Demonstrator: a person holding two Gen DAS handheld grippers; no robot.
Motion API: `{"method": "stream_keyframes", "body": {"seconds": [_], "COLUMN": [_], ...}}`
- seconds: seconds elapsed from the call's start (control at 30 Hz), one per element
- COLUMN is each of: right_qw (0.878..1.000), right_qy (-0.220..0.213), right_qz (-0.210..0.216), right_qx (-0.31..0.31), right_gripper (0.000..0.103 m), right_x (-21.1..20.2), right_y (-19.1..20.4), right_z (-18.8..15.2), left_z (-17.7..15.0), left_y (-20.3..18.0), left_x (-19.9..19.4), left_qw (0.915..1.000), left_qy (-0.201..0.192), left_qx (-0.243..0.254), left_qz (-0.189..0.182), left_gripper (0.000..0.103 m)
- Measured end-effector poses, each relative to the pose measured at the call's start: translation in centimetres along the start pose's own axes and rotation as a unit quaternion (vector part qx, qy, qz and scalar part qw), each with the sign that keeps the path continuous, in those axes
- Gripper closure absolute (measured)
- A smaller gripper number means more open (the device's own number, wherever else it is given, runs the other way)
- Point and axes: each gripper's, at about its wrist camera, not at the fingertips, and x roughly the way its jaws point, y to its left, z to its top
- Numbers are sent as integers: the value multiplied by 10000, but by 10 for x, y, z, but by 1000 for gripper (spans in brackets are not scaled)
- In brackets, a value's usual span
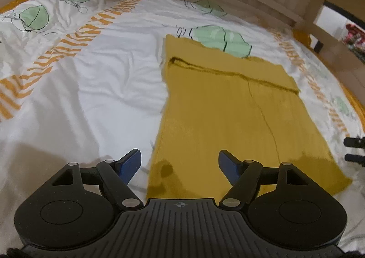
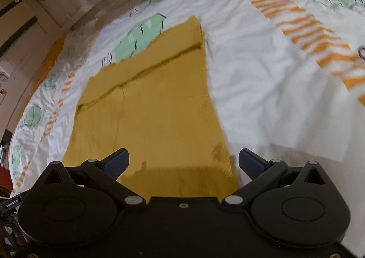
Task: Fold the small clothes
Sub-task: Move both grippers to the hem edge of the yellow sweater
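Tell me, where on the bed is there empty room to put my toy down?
The widest bare patch is the white sheet between the yellow cloth and the orange striped band. The cloth's other side has only a narrow strip before the bed's edge.

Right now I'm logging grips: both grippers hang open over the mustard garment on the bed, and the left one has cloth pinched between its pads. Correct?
Not quite. The left gripper holds nothing: the left wrist view shows its pads apart above the mustard garment.

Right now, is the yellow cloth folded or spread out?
Folded. The yellow cloth lies flat on the bedsheet, with one flap doubled over it, its edge crossing the far end in both views.
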Motion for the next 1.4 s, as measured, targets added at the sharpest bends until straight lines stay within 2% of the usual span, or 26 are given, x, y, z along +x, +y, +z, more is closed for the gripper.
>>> {"method": "stream_keyframes", "body": {"seconds": [0.2, 0.33, 0.6, 0.97, 1.07, 1.2, 1.4], "right_qw": [9999, 9998, 9989, 9960, 9951, 9935, 9918], "right_qy": [141, 154, 330, 718, 788, 904, 1103], "right_qz": [-57, -95, 7, 213, 315, 463, 534], "right_qx": [-17, -19, 346, 491, 504, 504, 369], "right_gripper": [0, 0, 1, 0, 0, 0, 0], "right_x": [-1, 1, 10, 19, 18, 17, 19], "right_y": [1, 0, -13, -17, -17, -15, -9], "right_z": [-15, -20, -18, -17, -18, -20, -23], "left_z": [-15, -20, -30, -31, -31, -32, -32], "left_y": [5, 9, 7, 9, 9, 10, 11], "left_x": [1, 15, 39, 41, 39, 37, 37], "left_qw": [9998, 9986, 9955, 9954, 9951, 9945, 9939], "left_qy": [177, 500, 917, 953, 988, 1030, 1073], "left_qx": [20, -10, 109, 45, 29, -3, -61], "left_qz": [91, 180, 223, 79, -81, -203, -259], "left_gripper": [30, 30, 30, 30, 30, 41, 45]}}
